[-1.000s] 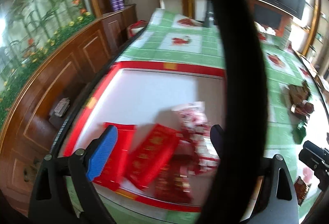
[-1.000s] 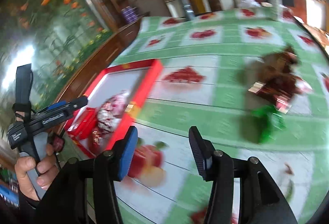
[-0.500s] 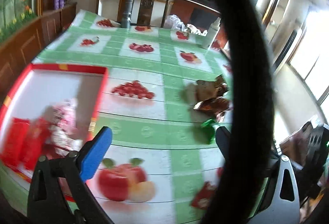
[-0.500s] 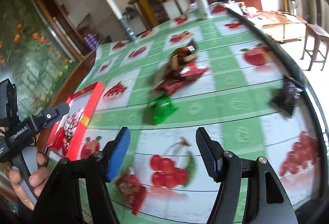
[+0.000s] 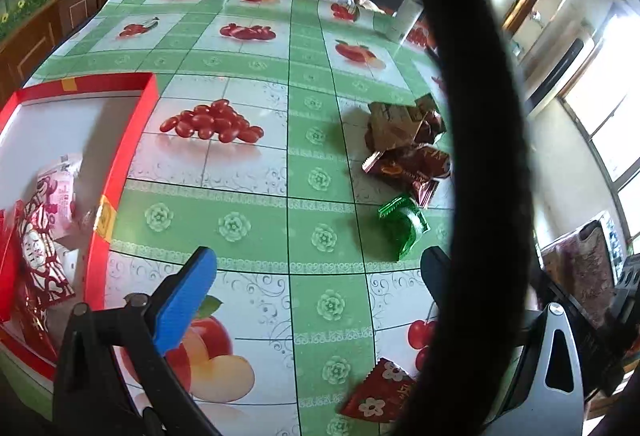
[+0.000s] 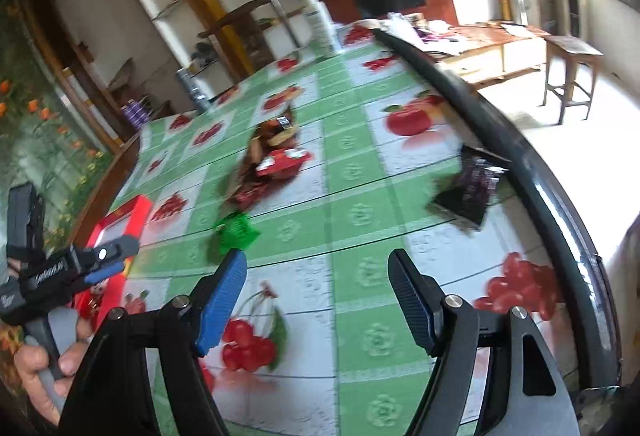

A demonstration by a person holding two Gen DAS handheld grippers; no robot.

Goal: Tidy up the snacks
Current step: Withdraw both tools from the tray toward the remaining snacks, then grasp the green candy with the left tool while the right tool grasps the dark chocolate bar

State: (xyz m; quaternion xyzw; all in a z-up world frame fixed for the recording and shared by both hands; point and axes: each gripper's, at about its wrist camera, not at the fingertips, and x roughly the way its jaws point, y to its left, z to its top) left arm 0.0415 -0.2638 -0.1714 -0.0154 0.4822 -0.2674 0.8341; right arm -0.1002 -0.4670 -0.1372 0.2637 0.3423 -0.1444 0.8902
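While both empty, left claw [image 5: 316,276] spread wide, right claw [image 6: 316,296] just widening. Green snack [image 5: 402,222] just ahead of left claw, toward its right pad; nearer that hand

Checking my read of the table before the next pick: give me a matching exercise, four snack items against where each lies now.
Things:
1. green packet
2. brown packets
3. dark purple packet
4. pink packet

Places:
a. inside the red tray
b. by the table's dark edge
c. heaped mid-table
d. alone on the cloth, just nearer than the heap

Pairs: 1-d, 2-c, 3-b, 4-a
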